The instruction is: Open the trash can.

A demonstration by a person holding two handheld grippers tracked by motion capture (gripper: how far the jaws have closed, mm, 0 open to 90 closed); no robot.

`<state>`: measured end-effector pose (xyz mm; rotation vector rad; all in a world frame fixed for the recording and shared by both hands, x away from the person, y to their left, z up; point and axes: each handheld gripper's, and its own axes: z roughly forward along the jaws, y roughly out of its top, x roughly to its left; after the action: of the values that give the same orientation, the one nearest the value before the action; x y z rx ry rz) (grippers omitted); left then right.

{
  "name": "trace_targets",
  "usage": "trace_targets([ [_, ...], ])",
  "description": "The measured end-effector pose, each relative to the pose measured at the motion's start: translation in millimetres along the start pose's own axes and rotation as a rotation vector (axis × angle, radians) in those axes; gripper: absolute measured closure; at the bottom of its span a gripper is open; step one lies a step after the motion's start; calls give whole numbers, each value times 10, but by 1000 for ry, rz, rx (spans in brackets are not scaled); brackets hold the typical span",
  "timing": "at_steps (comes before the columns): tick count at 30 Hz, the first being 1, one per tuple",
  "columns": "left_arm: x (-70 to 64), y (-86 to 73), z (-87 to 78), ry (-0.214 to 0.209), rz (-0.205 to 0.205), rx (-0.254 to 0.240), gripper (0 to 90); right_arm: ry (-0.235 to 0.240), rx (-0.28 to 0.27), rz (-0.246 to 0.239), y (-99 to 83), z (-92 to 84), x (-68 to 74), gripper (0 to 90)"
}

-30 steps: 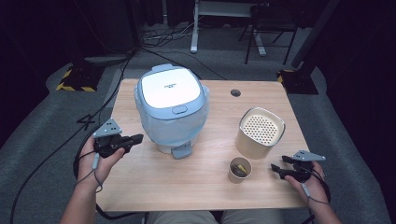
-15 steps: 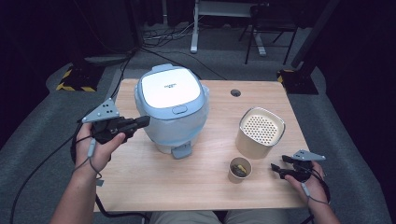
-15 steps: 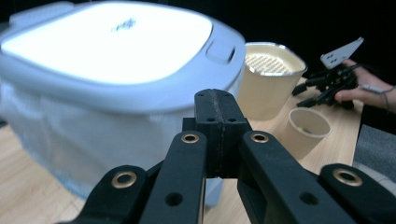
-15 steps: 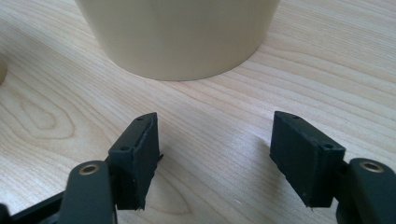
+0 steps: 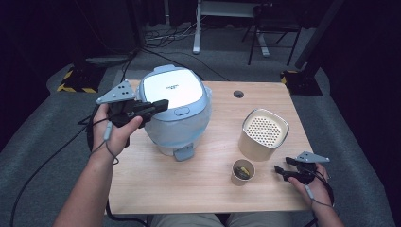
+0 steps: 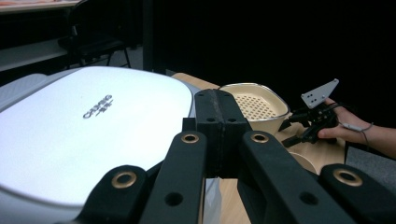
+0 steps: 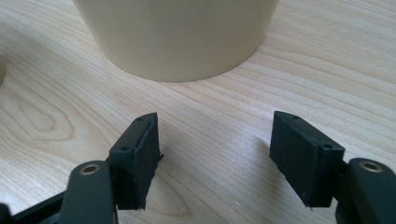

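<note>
White-and-pale-blue plastic rice cooker (image 5: pixel 176 111) standing left of centre on the light wooden table (image 5: pixel 198 189), lid down. Left gripper (image 5: pixel 162 104) pressed together, empty, hovering at the lid's left edge; right gripper (image 5: pixel 280 171) spread, empty, low beside the cream canister with the perforated top (image 5: pixel 263 135). Use the closed jaws as a blunt tip, meet the lid's release button (image 5: pixel 181 112) squarely, and press straight down without sliding.

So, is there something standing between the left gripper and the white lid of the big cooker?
Nothing visible stands in the way. The left gripper, jaws shut and holding nothing, hangs at the left edge of the cooker lid. The beige container and small cup stand well off to the right.
</note>
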<state>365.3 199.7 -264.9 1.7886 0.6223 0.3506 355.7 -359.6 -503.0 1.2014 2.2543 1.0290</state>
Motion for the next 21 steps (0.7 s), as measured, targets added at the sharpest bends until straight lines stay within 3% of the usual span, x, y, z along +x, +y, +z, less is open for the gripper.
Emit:
trace_targets([
  [17, -127, 125, 445, 16, 71, 64, 900, 0, 0, 0, 0, 0, 0, 336],
  [21, -124, 109, 525, 32, 65, 90, 900, 0, 0, 0, 0, 0, 0, 336],
])
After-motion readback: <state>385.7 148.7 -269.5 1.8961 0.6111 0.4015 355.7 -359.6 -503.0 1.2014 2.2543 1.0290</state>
